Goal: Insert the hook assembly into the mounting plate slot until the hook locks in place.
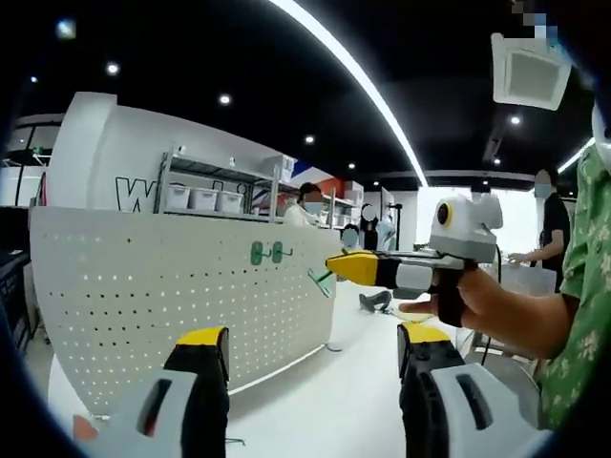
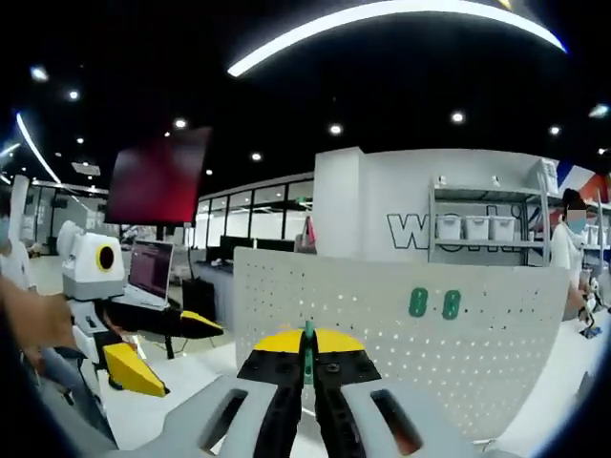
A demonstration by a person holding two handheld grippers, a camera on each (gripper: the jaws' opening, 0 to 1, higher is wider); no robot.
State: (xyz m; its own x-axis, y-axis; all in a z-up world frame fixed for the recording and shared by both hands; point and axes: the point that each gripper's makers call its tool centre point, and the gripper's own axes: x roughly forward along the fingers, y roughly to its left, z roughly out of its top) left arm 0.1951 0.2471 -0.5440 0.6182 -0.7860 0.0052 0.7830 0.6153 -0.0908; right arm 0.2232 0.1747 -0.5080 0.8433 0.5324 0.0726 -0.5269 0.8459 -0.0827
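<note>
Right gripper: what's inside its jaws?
The right gripper is shut on a green hook, whose thin edge sticks up between the yellow tips. Its lower part is covered by the jaws.

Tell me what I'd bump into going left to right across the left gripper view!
White perforated pegboard panel → two green hooks already on it → green hook pinched by the right gripper → person's hand → green patterned sleeve.

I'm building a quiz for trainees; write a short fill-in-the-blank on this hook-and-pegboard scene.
1. The right gripper is shut on a ____ hook.
2. The left gripper's jaws are ____.
3. The white pegboard already carries ____ green hooks.
4. The pegboard stands ____.

Missing words: green; open; two; upright
</note>
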